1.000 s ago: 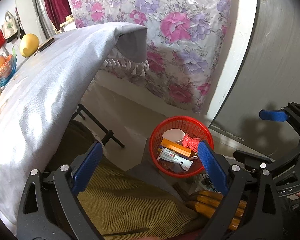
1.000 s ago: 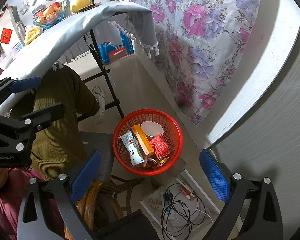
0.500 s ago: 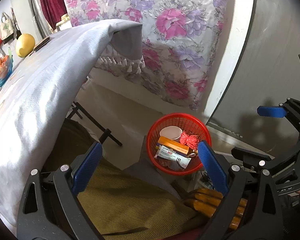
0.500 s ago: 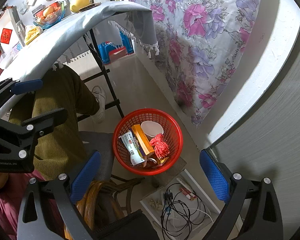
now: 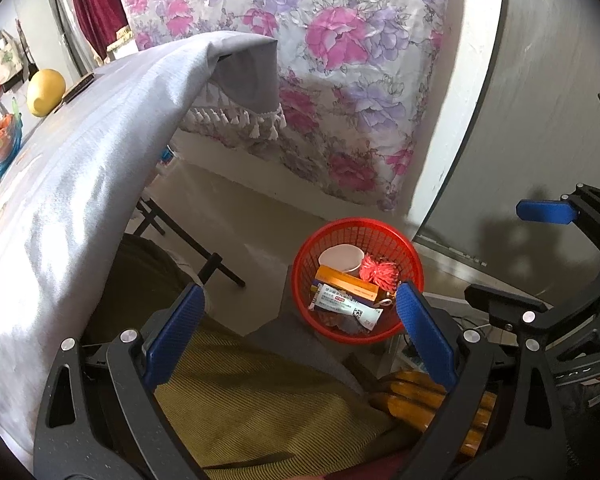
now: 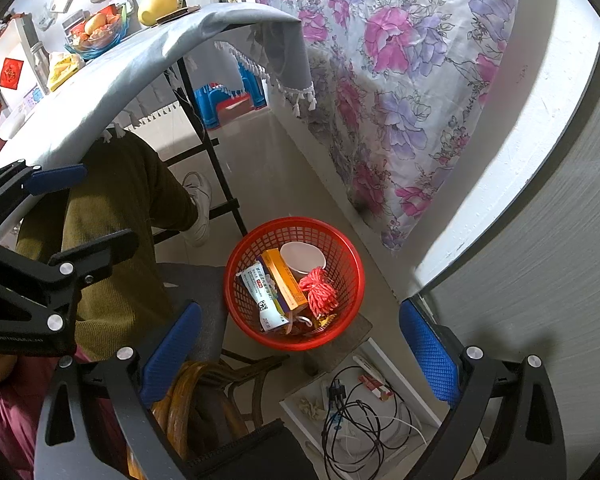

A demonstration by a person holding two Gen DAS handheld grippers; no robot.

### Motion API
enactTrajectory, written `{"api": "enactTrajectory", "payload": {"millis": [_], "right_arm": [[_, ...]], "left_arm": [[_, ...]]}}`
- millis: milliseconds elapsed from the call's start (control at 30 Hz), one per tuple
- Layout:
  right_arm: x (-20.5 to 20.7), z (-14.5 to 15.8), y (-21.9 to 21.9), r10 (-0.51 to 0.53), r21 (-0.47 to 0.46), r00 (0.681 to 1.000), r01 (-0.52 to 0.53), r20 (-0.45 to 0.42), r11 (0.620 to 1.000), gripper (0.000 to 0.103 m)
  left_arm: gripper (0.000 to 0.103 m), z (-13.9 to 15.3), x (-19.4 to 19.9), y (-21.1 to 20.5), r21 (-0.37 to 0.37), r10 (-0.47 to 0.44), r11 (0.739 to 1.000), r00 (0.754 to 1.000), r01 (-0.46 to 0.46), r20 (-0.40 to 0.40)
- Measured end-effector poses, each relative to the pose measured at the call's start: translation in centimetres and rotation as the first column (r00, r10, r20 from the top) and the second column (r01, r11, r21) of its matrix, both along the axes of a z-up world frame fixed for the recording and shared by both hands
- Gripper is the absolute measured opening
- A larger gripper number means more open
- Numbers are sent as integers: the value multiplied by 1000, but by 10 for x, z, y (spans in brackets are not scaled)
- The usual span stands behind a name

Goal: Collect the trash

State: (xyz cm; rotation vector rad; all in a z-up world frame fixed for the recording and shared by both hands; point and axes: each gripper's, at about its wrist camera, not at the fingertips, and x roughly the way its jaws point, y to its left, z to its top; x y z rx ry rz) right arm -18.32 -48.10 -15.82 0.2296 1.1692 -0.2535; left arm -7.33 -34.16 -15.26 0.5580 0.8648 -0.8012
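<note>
**Both tongs empty above the filled basket**

The red basket (image 6: 294,284) sits on the floor beside the seated person's chair, within easy reach of a drop from above. It holds a white cup (image 6: 302,257), an orange box (image 6: 283,279), a white packet (image 6: 260,290) and a red string bundle (image 6: 319,291). The left tongs (image 5: 296,330) and right tongs (image 6: 300,356) both hang spread wide, gripping nothing, likely having nothing left to release.

The right view alone shows the cable tray (image 6: 360,412) below the basket and the shoe (image 6: 198,208). The left view shows more of the bench (image 5: 80,152), covered by a cloth.
</note>
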Motion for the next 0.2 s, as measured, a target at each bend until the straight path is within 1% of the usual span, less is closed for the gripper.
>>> {"api": "enactTrajectory", "payload": {"millis": [200], "right_arm": [[-2,-4,-2,-2,6,1000,2,-7,1000,97]], "left_arm": [[93,-6,2,-4,22,-5,1000,1000,5,-26]]}}
